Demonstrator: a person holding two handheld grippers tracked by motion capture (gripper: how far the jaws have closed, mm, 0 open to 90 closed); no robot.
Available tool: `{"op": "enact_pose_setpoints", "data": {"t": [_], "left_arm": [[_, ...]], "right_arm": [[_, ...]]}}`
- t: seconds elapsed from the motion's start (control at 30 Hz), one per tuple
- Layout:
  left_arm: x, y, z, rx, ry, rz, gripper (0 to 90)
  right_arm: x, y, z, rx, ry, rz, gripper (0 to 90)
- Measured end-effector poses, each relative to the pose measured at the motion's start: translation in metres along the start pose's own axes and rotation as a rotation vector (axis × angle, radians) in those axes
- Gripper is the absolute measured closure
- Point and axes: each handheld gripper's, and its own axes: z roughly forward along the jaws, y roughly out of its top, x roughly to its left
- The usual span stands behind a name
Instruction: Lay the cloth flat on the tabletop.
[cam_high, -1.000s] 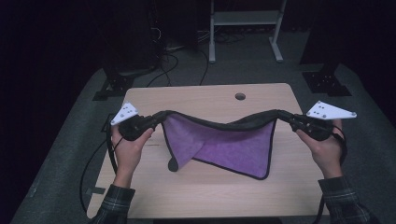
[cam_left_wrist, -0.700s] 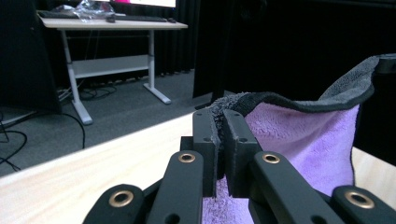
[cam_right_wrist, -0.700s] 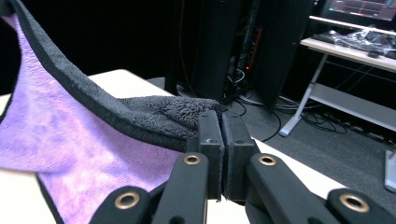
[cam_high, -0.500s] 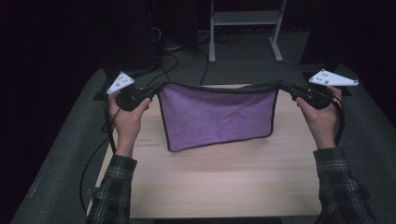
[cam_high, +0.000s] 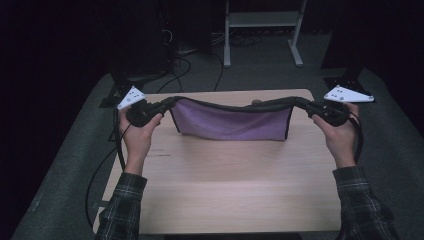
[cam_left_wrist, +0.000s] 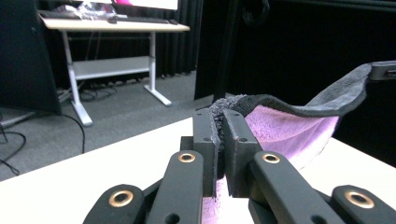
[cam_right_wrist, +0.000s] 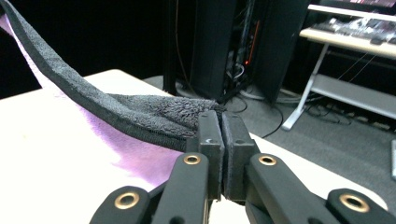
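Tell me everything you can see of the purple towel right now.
The purple towel looks like fluffy microfibre, purple on the face toward the person and dark grey on the other, with a dark stitched edge. It hangs as a sagging sheet over the far half of the wooden table, its top edge drooping in the middle. The left gripper is shut on one top corner, the right gripper on the other. Whether its lower edge touches the tabletop I cannot tell.
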Motion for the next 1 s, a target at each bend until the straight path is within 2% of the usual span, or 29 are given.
{"op": "enact_pose_setpoints", "data": {"t": [0.13,0.5,0.63,0.7,1.0], "left_arm": [[-0.004,-0.010,-0.005,0.005,-0.025,-0.014,84.2],[-0.017,-0.035,-0.023,0.046,-0.078,-0.051,84.2],[-0.024,-0.047,-0.034,0.075,-0.089,-0.055,84.2],[-0.029,-0.057,-0.042,0.099,-0.091,-0.060,84.1],[-0.043,-0.085,-0.060,0.165,-0.107,-0.063,84.1]], "right_arm": [[0.004,-0.012,0.001,0.037,0.022,-0.003,87.5],[0.013,-0.031,-0.006,0.084,0.044,-0.003,87.5],[0.018,-0.039,-0.012,0.097,0.062,-0.004,87.5],[0.023,-0.047,-0.018,0.127,0.073,-0.013,87.5],[0.036,-0.068,-0.031,0.191,0.118,-0.016,87.5]]}}
